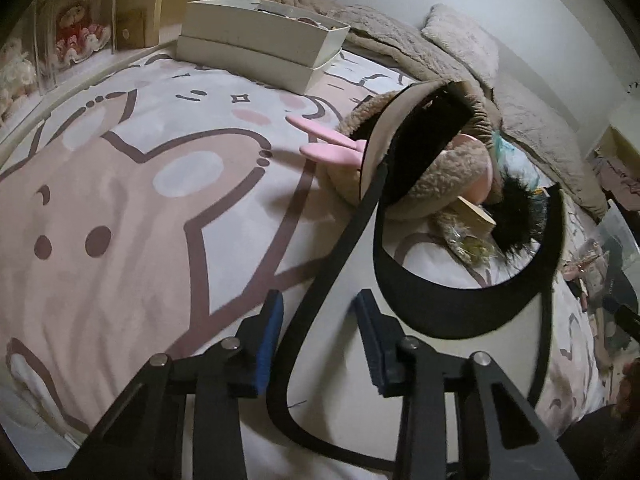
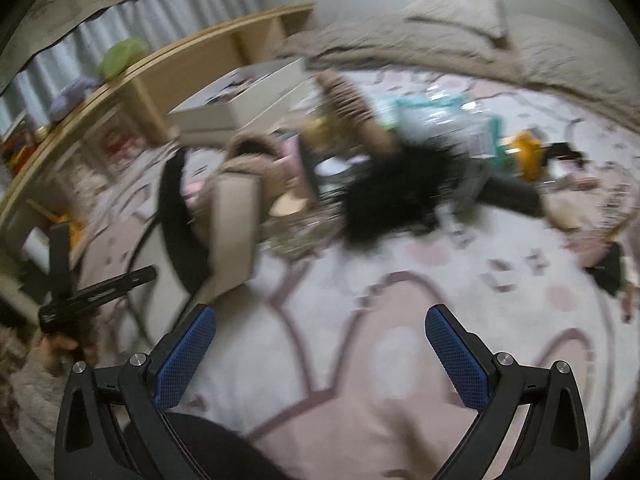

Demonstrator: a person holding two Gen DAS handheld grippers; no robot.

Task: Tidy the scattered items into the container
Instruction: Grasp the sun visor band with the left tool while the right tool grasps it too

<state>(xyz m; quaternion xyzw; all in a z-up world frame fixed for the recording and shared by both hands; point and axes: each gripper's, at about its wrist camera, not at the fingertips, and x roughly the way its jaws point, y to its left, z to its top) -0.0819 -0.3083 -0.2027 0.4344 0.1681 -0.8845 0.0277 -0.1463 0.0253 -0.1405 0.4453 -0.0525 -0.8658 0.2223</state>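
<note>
**Tidying under way, most items still out**

A black strap (image 1: 320, 280) is seen between the parted jaws of the left gripper (image 1: 318, 320); whether it is gripped cannot be told. The right gripper (image 2: 320, 344) is held released and empty. The white box (image 1: 260, 36) already holds some things. A heap (image 2: 400, 176) remains on the bed (image 1: 120, 200), near the box.

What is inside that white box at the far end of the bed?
The white box is open. Only dark and reddish scraps show over its rim; its wall hides the rest, so I cannot name them.
</note>
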